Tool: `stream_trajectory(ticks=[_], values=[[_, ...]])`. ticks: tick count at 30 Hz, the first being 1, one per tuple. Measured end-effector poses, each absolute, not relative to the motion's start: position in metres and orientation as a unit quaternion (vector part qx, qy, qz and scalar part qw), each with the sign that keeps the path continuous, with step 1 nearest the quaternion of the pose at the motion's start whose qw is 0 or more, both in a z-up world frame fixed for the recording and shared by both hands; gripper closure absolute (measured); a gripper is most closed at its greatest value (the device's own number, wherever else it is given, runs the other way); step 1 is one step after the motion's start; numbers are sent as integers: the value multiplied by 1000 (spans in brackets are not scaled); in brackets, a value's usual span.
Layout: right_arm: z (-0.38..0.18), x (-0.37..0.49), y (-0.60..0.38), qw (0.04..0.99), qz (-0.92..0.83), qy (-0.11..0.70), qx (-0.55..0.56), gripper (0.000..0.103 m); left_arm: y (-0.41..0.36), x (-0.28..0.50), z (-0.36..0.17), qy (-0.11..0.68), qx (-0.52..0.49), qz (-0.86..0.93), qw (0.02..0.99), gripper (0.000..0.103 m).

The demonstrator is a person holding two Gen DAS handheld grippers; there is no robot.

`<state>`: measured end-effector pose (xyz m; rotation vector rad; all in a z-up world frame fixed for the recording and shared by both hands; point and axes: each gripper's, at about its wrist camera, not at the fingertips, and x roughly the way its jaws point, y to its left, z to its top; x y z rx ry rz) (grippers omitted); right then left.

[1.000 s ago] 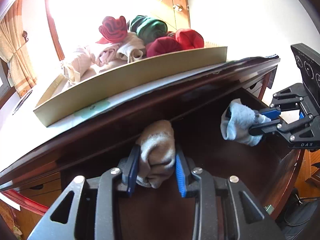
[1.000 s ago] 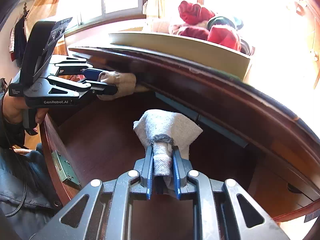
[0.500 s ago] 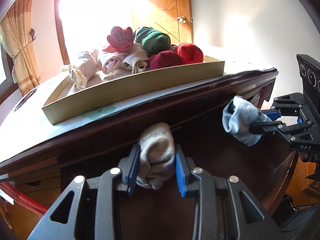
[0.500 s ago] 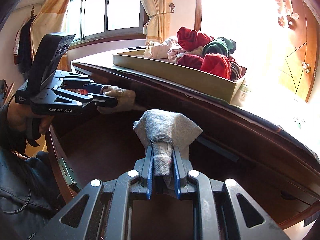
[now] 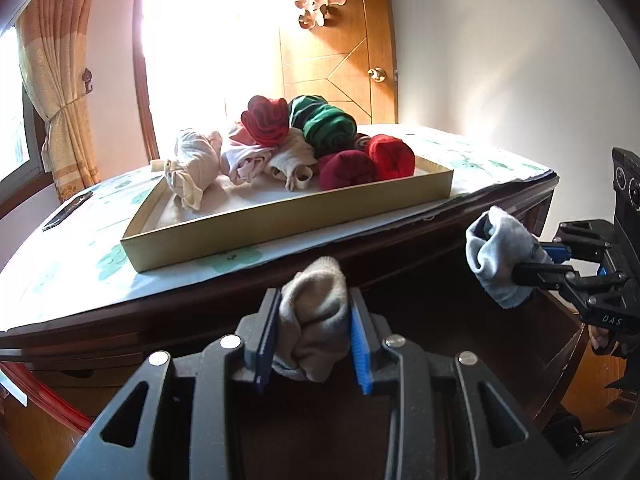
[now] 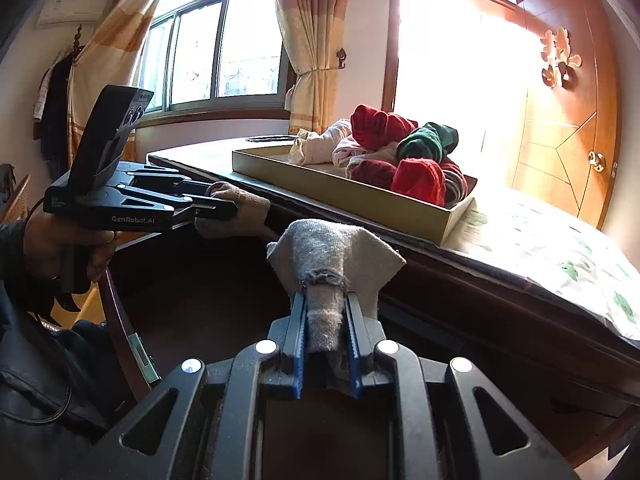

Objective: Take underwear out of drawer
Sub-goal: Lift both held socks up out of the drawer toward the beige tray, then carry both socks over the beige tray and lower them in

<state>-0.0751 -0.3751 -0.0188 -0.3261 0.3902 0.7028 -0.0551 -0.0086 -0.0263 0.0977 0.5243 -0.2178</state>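
Your left gripper (image 5: 314, 334) is clamped on a rolled beige bundle (image 5: 314, 322), its blue pads pressing both sides, and your right gripper (image 6: 325, 330) is pinched nearly closed on the neck of a grey-blue bundle (image 6: 334, 258) that fans out past the fingertips. Both bundles hang above the dark open drawer (image 6: 192, 292), clear of its floor. From your left claw, the right claw sits off to the right and slightly ahead; from your right claw, the left one lies to the left, your hand (image 6: 66, 242) wrapped round its handle.

Just ahead of and above both claws runs the dark wooden top's front edge, covered by a white cloth with green prints (image 5: 80, 252). On it, straight ahead, sits a shallow gold-sided tray (image 5: 288, 224) heaped with rolled garments: red, green, maroon, cream and pink. A dark flat object (image 5: 66, 210) lies on the cloth left of the tray.

Beyond the tray stand a bright glaring window, a tied-back yellow curtain (image 5: 60, 92), a wooden door (image 5: 332, 48) with a brass knob, and a plain white wall to the right.
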Motion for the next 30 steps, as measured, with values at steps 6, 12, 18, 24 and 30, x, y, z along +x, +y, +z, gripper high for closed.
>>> stream_trajectory(ticks=[6, 12, 18, 24, 30], values=[[-16, -76, -370, 911, 341, 170, -155, 84, -6, -61, -16, 238, 43, -102, 965, 71], [-11, -73, -367, 915, 341, 160, -143, 84, -2, -64, -9, 226, 40, -98, 968, 71], [1, -73, -360, 915, 348, 146, -140, 84, 2, -65, -1, 216, 40, -96, 971, 73], [14, -70, -350, 914, 359, 134, -134, 84, 5, -63, 10, 210, 45, -94, 972, 73], [26, -65, -338, 911, 369, 124, -134, 84, 10, -59, 16, 209, 47, -90, 973, 74]])
